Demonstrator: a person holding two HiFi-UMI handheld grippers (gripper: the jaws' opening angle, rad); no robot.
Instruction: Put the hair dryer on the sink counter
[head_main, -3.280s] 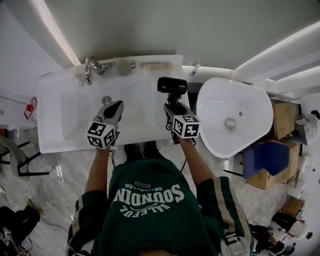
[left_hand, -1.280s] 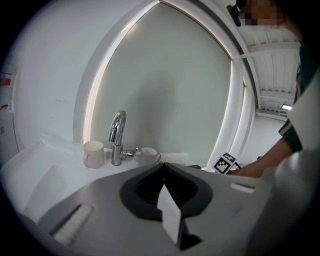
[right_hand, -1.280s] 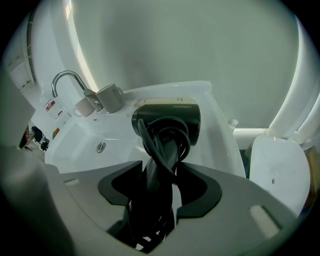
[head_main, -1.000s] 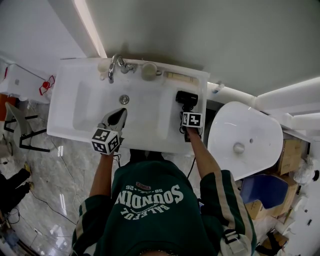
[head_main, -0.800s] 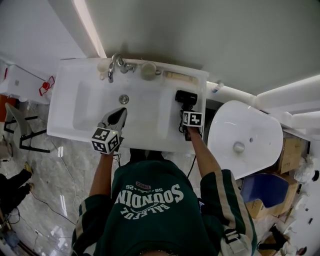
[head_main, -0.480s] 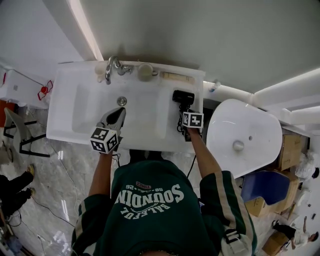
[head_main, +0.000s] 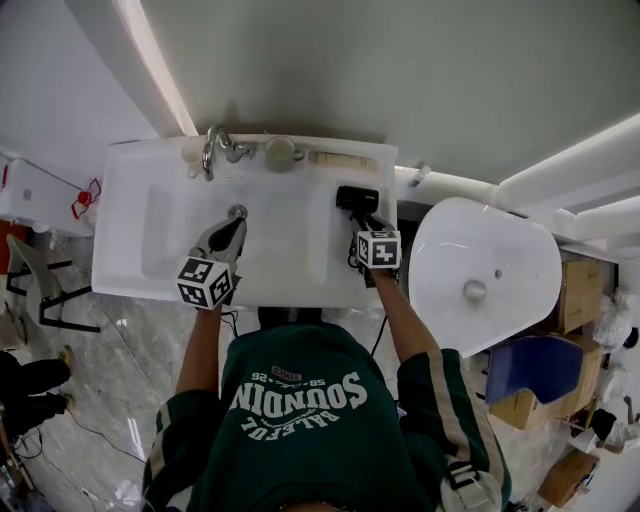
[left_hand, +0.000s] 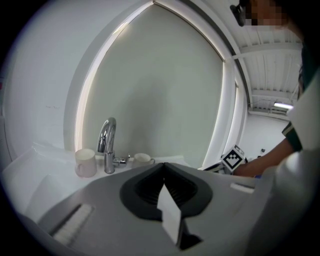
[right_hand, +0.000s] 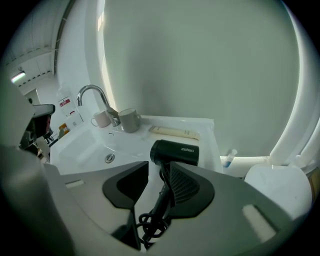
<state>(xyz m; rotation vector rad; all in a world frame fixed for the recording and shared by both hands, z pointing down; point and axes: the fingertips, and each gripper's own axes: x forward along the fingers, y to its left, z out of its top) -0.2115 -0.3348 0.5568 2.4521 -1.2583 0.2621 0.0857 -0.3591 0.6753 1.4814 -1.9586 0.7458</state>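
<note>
The black hair dryer (head_main: 357, 198) lies on the right side of the white sink counter (head_main: 300, 250), barrel toward the wall, handle and coiled cord (right_hand: 150, 225) toward me. My right gripper (head_main: 364, 228) hovers just above and behind it. Its jaws have just been closing but stand apart. The hair dryer (right_hand: 175, 152) shows its handle through the gap of the right gripper (right_hand: 159, 167), and the pads do not press on it. My left gripper (head_main: 237, 222) hangs shut over the basin near the drain (head_main: 237, 211); the left gripper (left_hand: 163, 165) holds nothing.
At the back rim stand a chrome faucet (head_main: 212, 150), two cups (right_hand: 130, 120) (right_hand: 101, 119) and a flat beige item (head_main: 343, 158). A second white basin (head_main: 485, 260) sits to the right of the counter. Boxes and a blue chair (head_main: 530, 360) stand on the floor beyond it.
The dryer, earlier held above the counter in the right gripper, now lies on it. Over the last second the right gripper has lifted off it and drawn back toward me. The left gripper has stayed.
</note>
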